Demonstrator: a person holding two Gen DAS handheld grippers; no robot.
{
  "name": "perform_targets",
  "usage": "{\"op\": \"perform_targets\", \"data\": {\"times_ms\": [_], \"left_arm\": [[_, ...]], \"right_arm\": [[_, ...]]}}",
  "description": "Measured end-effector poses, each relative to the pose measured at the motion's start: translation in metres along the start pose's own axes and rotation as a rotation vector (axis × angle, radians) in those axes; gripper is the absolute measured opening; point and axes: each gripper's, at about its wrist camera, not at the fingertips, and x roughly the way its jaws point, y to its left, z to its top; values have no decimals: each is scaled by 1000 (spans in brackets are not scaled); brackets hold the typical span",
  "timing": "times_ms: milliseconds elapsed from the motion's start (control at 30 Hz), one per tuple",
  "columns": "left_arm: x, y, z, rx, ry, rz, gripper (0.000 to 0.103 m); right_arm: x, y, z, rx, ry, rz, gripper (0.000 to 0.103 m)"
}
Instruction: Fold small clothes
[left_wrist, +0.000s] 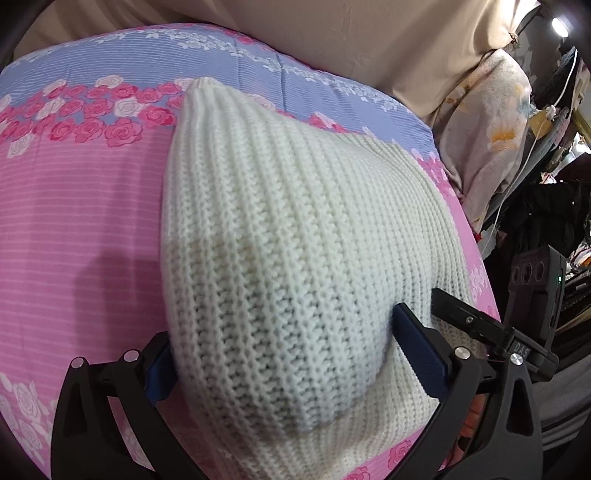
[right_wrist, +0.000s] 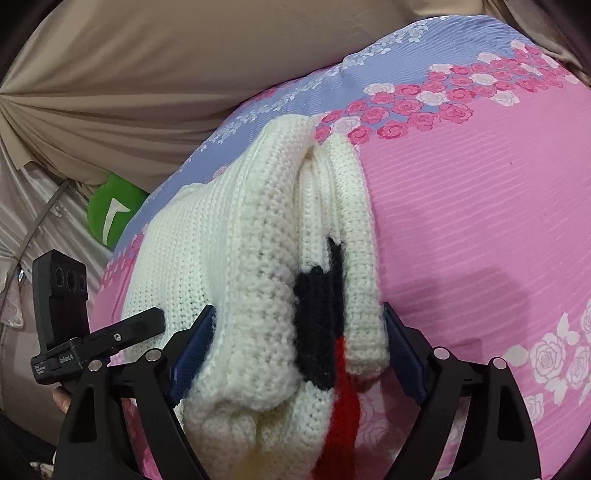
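The near end of the white knitted sweater (left_wrist: 295, 229) runs below the edge of both wrist views, so how far it reaches toward the person cannot be seen. It lies folded on the bed, on a pink and lavender quilt (left_wrist: 81, 206) printed with roses. The knit is chunky and ribbed, a rounded mound from the left. From the right its stacked layers show as soft rolled edges, with a black patch and a red stripe tucked between them.

The left hand-held gripper (left_wrist: 288, 343) has its jaws spread wide, the sweater bulging between the blue pads without looking pinched. The right hand-held gripper (right_wrist: 299, 354) also stands with jaws apart, straddling the folded layers; whether its pads press the wool is hard to judge.

Bare quilt lies open to the outer side of each gripper. Beige curtain (right_wrist: 129, 92) hangs past the far edge of the bed.
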Motion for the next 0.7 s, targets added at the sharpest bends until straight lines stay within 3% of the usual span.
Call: {"op": "perform_targets", "data": {"times_ms": [100,167,267,433,567,700], "left_arm": [[-2,-5,4,35,5,-4,84],[-11,-10,9,73,-8,-7,65],[-26,-18,16,128,-26,-18,51],[-68,-32,29,219,-111,-66,47],[-121,-38,43,299,-241,-92,48],[-169,-30,55,354,-372,-67,48]], "right_arm": [[1,5,4,10,3,19,60],[-5,13,5,-7,-20,11,50],[-22,31,7,-44,-72,0,44],[-56,76,13,-143,-188,-9,42],[-88,118,28,-224,-317,16,42],[-95,161,50,-293,-397,76,42]]}}
